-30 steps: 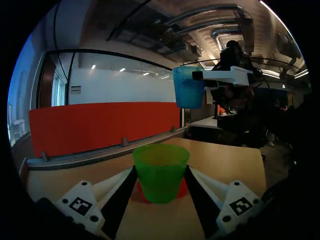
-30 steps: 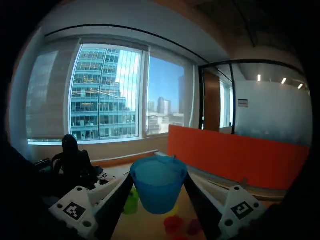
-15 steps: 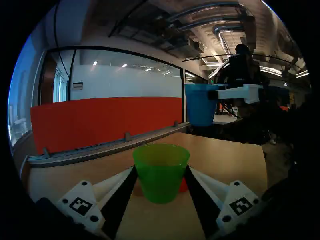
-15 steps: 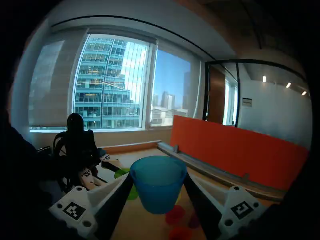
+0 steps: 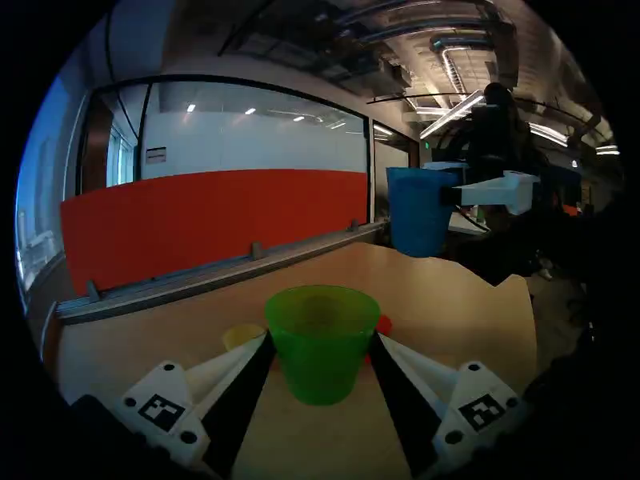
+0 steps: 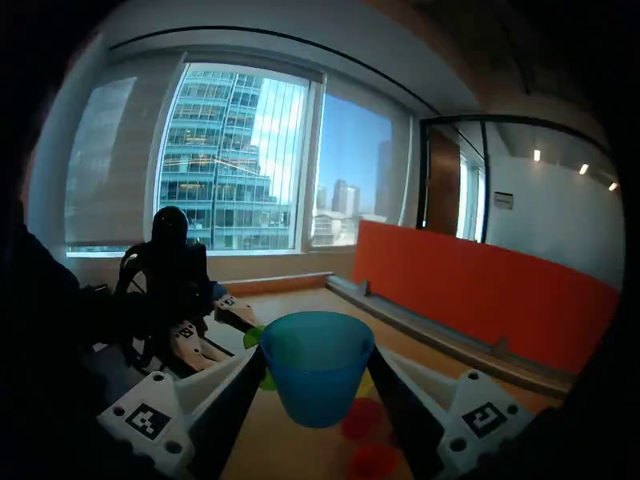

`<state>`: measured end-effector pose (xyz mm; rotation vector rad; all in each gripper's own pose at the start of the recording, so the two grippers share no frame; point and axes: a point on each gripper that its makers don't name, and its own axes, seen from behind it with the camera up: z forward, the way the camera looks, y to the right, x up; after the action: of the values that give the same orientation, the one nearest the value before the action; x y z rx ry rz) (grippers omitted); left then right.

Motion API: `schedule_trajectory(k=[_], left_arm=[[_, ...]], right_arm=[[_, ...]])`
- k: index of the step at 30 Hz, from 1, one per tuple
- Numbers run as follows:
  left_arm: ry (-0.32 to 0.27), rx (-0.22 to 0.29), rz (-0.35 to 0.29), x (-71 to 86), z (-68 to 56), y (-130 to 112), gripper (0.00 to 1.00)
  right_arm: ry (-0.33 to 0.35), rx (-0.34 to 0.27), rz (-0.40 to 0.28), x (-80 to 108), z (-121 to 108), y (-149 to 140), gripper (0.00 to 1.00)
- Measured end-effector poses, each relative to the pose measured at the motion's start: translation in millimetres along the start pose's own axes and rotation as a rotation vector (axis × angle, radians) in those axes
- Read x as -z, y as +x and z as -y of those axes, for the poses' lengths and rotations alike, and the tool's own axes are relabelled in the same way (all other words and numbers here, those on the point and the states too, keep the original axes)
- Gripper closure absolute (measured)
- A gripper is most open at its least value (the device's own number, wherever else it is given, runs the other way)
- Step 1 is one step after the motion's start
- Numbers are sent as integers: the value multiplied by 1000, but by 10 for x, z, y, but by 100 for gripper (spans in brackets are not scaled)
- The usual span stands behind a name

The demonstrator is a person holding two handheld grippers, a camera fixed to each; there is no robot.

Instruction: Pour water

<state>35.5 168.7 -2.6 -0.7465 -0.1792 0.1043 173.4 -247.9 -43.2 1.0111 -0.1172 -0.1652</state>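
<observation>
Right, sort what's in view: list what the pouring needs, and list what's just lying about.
For the job: green cup held in the left tool; blue cup held in the right tool.
Lying about: yellow disc and red discs on the table; orange partition.

Cameras on left tongs [image 5: 322,342] and right tongs [image 6: 317,354] face across one shared table [image 5: 448,304].

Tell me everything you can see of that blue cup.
The blue cup is a translucent-looking plastic tumbler, tapering toward its base, with a plain round rim. It is held upright in the air above the wooden table, pinched between both fingers of the right claw. Whether it holds water cannot be told.
</observation>
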Motion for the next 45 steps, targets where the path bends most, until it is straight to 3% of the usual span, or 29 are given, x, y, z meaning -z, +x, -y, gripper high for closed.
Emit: schedule_trajectory(k=[17,45], left_arm=[[-3,-10,67,-16,32,-171,18],[-21,-82,278,-30,86,-631,18]], right_arm=[[5,-1,74,-11,31,-382,8],[48,7,280,-102,110,-1090,8]])
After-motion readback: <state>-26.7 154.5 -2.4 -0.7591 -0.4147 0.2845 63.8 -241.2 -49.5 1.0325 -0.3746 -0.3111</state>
